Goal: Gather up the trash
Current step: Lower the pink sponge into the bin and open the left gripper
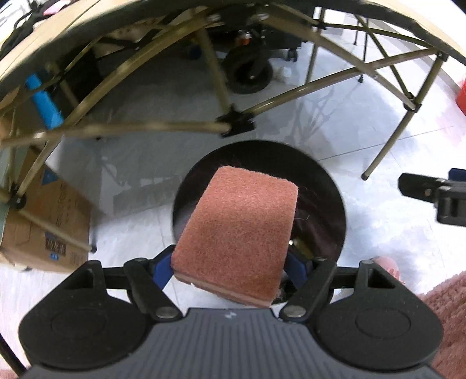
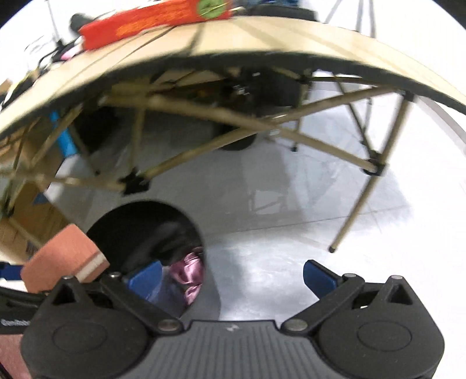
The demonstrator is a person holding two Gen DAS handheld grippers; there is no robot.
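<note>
A reddish-brown scouring sponge with a pale under-layer sticks forward and up from my left gripper, whose blue pads press on its two sides. It hangs right over the round black trash bin on the white floor. In the right wrist view the same sponge shows at the left, beside the bin, which holds crumpled pink-purple trash. My right gripper is open and empty, over the floor just right of the bin. One of its fingers shows at the right edge of the left wrist view.
A folding table with a tan top and crossed metal legs stands beyond the bin; a red packet lies on it. A cardboard box sits at the left, a black wheel farther back. Pink fuzzy fabric is at the right.
</note>
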